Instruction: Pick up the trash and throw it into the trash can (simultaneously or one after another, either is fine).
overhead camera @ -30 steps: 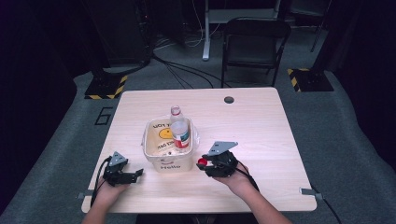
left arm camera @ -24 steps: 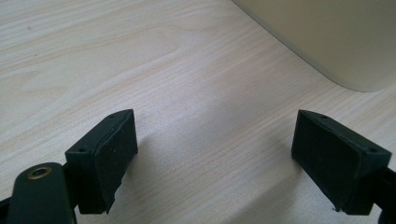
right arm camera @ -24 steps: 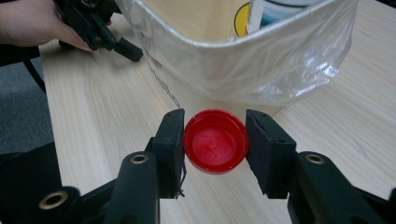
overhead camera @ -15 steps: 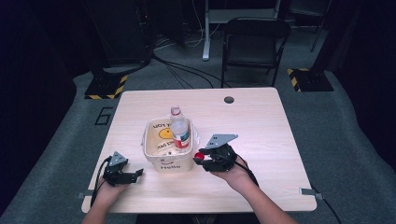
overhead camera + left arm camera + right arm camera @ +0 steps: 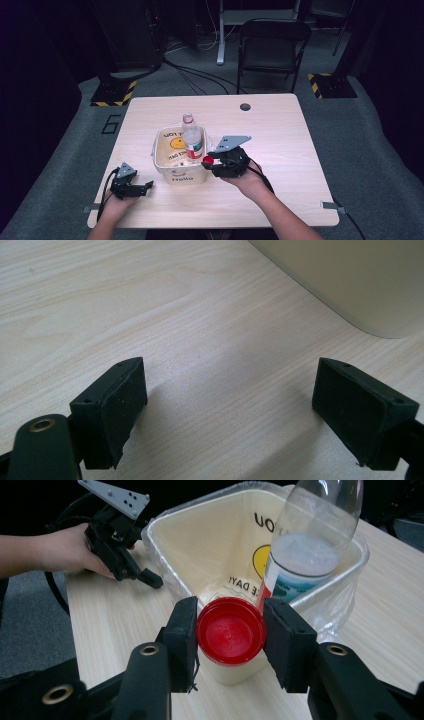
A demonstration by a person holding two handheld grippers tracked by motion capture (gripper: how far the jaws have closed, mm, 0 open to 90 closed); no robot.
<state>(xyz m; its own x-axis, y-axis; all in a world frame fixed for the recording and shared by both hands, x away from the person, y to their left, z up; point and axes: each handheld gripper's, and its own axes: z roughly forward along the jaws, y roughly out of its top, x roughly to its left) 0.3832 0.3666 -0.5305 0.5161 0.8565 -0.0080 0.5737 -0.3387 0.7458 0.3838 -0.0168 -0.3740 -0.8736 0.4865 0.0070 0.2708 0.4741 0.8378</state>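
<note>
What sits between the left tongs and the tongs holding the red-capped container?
The cream bin, seen in the high view, stands between the left tongs and right tongs.

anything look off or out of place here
Yes: a clear bottle stands in the cream bin with no cap on its neck, while the right gripper pinches a red cap at the bin's near rim. No spill or damage shows on the table.

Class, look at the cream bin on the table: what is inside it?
A clear bottle with a label stands inside the bin, its neck above the rim. A clear liner covers the walls. The bottle's base is hidden by the bin's near wall and the red cap.
</note>
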